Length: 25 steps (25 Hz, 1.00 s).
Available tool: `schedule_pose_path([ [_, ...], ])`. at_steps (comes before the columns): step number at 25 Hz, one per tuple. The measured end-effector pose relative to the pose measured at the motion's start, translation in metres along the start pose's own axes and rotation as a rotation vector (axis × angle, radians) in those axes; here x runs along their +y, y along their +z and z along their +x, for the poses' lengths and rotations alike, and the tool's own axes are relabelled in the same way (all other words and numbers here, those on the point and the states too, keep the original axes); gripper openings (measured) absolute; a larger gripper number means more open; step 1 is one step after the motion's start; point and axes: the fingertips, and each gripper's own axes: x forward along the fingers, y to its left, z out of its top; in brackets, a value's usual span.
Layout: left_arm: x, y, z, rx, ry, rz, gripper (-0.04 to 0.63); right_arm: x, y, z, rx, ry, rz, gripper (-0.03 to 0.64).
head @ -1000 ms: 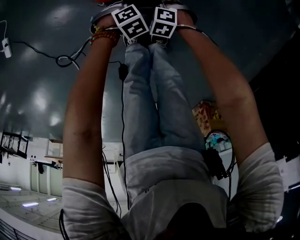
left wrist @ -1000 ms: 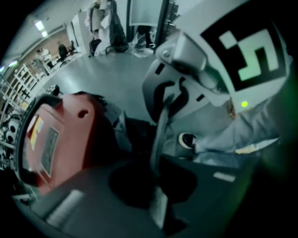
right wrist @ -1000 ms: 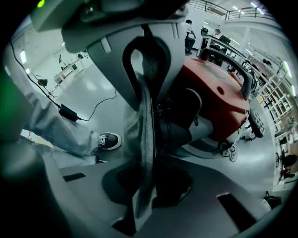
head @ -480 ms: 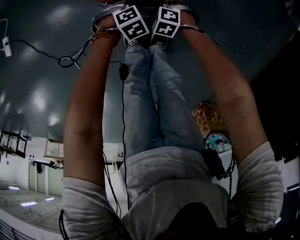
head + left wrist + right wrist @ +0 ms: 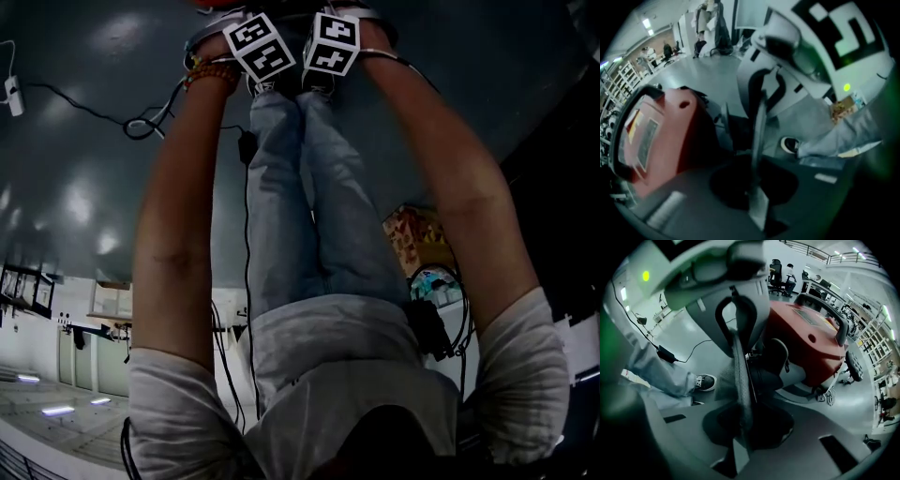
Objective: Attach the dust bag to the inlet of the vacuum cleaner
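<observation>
The red vacuum cleaner [image 5: 661,136] stands on the floor; the right gripper view shows its red body [image 5: 811,343] with a black inlet [image 5: 771,366] low on its near side. The grey dust bag [image 5: 759,126] hangs edge-on between the two grippers, its fabric [image 5: 739,371] just in front of the inlet. My left gripper [image 5: 757,187] is shut on one edge of the bag and my right gripper [image 5: 740,425] on the opposite edge. In the head view, both marker cubes [image 5: 258,47] [image 5: 330,42] sit side by side at the top, above my shoes.
A black cable [image 5: 141,122] with a power brick [image 5: 246,145] lies on the grey floor at left. My shoe [image 5: 704,381] stands close under the bag. A colourful packet [image 5: 412,230] lies at right. Shelves and people are far back.
Both grippers have tilted and shifted slightly with the bag still held; the vacuum sits a little differently in both gripper views. The arms barely moved in the head view.
</observation>
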Motion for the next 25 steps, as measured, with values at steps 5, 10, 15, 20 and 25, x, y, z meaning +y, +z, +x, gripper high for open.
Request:
schedule_pose_path([
  [5,-0.004,0.013,-0.009,-0.032,0.011,0.021,0.026,0.009,-0.014,0.003,0.039,0.011,-0.01,0.038],
  [10,0.004,-0.004,0.001,0.003,-0.02,-0.058,0.028,-0.001,0.003,-0.006,0.025,0.004,-0.053,0.038],
  [15,0.002,-0.002,-0.005,0.006,0.004,-0.04,0.025,0.0,0.0,-0.003,0.017,-0.002,-0.035,0.038],
  [20,0.002,0.011,-0.014,-0.028,0.023,0.018,0.023,0.003,-0.011,0.007,0.027,0.001,-0.004,0.038],
  [25,0.007,0.0,-0.002,-0.015,0.015,-0.058,0.028,-0.001,-0.001,-0.004,0.024,-0.001,-0.003,0.038],
])
